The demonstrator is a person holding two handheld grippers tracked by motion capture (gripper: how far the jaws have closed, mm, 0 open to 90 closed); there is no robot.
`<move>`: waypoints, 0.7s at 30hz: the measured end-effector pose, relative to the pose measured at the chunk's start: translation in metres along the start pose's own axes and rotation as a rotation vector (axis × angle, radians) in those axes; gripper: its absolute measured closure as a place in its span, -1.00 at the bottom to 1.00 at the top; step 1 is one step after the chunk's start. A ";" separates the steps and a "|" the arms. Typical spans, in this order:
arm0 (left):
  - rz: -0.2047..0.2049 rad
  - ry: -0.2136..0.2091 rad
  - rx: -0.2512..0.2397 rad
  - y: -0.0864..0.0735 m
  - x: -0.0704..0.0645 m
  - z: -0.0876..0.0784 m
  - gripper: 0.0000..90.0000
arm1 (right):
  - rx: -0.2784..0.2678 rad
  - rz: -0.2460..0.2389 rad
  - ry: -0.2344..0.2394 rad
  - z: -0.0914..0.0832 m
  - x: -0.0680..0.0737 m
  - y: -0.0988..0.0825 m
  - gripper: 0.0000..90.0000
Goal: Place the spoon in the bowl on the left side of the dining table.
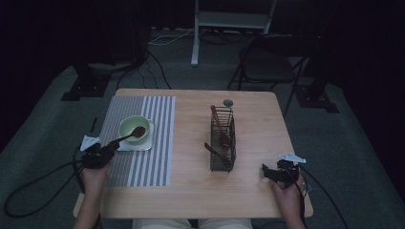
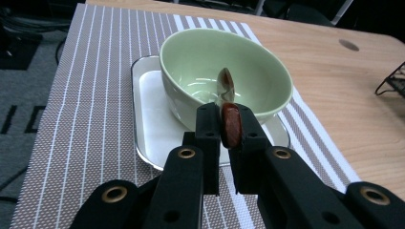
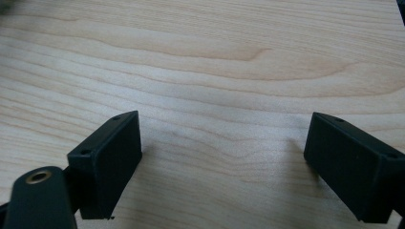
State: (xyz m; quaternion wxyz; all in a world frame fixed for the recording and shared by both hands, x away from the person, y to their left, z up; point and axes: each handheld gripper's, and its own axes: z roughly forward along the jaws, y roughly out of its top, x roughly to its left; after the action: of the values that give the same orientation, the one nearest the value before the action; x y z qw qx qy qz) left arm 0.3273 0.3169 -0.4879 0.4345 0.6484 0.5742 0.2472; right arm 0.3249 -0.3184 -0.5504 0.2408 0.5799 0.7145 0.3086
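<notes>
A wooden spoon point(image 2: 231, 125) was clamped by its handle in the left gripper point(image 2: 228, 125), its long axis running straight ahead of the jaws so that its head point(image 2: 225, 85) was held over the green bowl point(image 2: 267, 78) just beyond. The right gripper point(image 3: 222, 157), its jaws spread wide and holding nothing, was rested on the counter point(image 3: 200, 57), well apart from the bowl; the left hand was judged nearer for lowering the spoon.

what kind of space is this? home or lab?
Likely a lab or recording room staged as a dining setup: cables trail over grey carpet, a metal stand and folding chair sit behind a wooden table with a striped placemat.
</notes>
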 end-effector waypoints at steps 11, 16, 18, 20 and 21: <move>0.038 0.048 0.002 -0.009 -0.002 0.001 0.67 | 0.000 0.000 0.000 0.000 0.000 0.000 -0.74; 0.071 0.101 0.009 -0.012 -0.004 0.000 0.38 | 0.000 0.001 0.000 0.000 0.000 0.000 -0.74; 0.068 0.121 0.017 -0.014 -0.004 0.000 0.27 | 0.000 0.000 0.000 0.000 0.000 0.000 -0.74; 0.059 0.113 0.017 -0.015 -0.004 -0.002 0.22 | 0.000 0.000 0.000 0.000 0.000 0.000 -0.74; 0.055 0.119 0.017 -0.016 -0.004 -0.003 0.14 | 0.000 0.000 0.000 0.000 0.000 0.000 -0.74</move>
State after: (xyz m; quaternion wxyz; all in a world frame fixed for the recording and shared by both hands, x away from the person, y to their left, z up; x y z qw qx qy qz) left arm 0.3161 0.3132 -0.4991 0.3871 0.6517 0.5831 0.2924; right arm 0.3249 -0.3183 -0.5504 0.2408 0.5799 0.7144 0.3087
